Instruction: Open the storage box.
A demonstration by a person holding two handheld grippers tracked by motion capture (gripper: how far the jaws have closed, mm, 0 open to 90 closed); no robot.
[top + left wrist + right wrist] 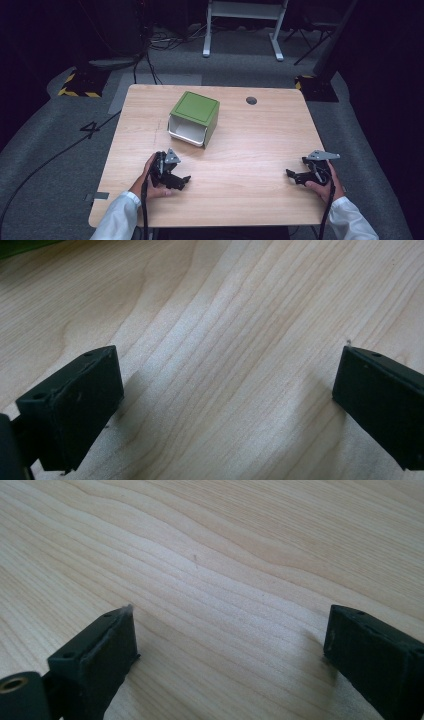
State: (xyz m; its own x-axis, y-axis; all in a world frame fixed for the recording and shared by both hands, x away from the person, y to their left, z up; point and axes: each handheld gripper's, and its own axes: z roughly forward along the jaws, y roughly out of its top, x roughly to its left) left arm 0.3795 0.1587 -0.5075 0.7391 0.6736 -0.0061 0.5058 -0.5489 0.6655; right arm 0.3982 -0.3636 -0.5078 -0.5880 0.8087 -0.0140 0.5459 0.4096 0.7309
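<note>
A green box with a white open front lies on its side at the back middle of the wooden table. My left gripper rests near the front left of the table, open, its jaws wide apart over bare wood; a sliver of the green box shows at that view's top left corner. My right gripper sits near the front right edge, also open, with nothing but wood grain between its jaws. Both are held by hands in white sleeves.
A round cable hole is set in the table's back right. Beyond the table are a white frame's legs, cables on the grey floor, and yellow-black striped bases at both back corners.
</note>
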